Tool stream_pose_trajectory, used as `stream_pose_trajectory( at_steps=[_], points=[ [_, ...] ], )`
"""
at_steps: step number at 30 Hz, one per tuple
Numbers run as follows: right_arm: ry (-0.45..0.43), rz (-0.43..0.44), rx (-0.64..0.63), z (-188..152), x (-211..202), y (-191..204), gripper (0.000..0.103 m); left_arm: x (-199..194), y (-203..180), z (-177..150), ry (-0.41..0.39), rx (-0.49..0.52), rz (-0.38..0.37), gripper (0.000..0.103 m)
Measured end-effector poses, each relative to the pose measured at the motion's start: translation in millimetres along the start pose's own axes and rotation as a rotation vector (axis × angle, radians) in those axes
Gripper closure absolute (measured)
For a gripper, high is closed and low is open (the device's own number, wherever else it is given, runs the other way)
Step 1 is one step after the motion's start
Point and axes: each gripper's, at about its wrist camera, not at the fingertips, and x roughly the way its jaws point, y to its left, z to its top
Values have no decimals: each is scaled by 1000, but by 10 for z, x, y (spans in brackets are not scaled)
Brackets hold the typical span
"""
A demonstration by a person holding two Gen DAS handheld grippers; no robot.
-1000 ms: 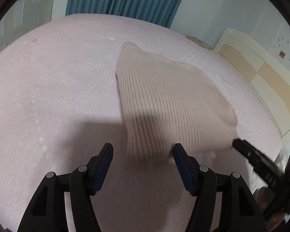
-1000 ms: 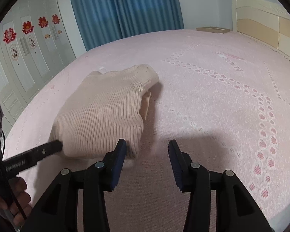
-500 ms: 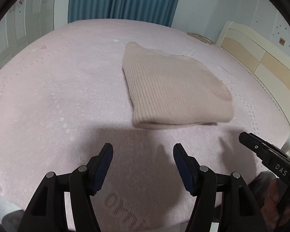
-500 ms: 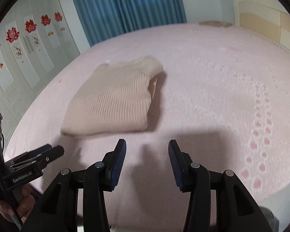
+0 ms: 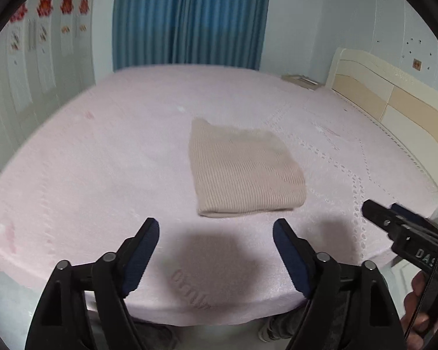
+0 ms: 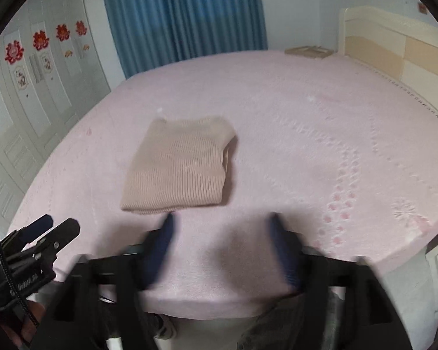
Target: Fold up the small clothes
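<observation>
A beige ribbed knit garment [image 5: 242, 169] lies folded into a rough rectangle on the pink bed [image 5: 102, 160]; it also shows in the right wrist view [image 6: 181, 166]. My left gripper [image 5: 216, 227] is open and empty, held back over the bed's near edge, apart from the garment. My right gripper [image 6: 220, 221] is open and empty, also short of the garment and blurred by motion. The right gripper shows at the right of the left wrist view [image 5: 394, 227]. The left gripper shows at the lower left of the right wrist view [image 6: 46, 233].
A cream headboard [image 5: 394, 102] stands at the right of the bed. Blue curtains [image 5: 189, 17] hang behind it. White wardrobe doors with red flower stickers [image 6: 29, 67] line the left wall. The bed's front edge [image 5: 219, 312] is just below my fingers.
Both grippers have pulled back and up from the garment toward the bed's near edge. The garment now lies farther away, folded and left flat on the bed.
</observation>
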Motion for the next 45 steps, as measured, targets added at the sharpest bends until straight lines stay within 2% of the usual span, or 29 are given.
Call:
stream_pose_trajectory(
  at_steps=[2, 5, 10, 15, 29, 45],
  points=[
    [-21, -38, -24, 43, -178, 39, 19, -208, -54, 28, -30, 17, 15, 14],
    [-40, -37, -28, 71, -432, 61, 13, -431, -118, 66, -61, 32, 29, 10],
    [-91, -56, -13, 130, -817, 38, 8, -666, -214, 126, -77, 62, 29, 10],
    [-116, -63, 9, 147, -1062, -15, 7, -763, -265, 144, -84, 76, 31, 10],
    [-103, -114, -1, 170, -1158, 13, 7, -805, -268, 156, -86, 70, 54, 10],
    [-102, -122, -11, 198, -1144, 52, 8, -765, -236, 152, -66, 56, 55, 10]
  ],
)
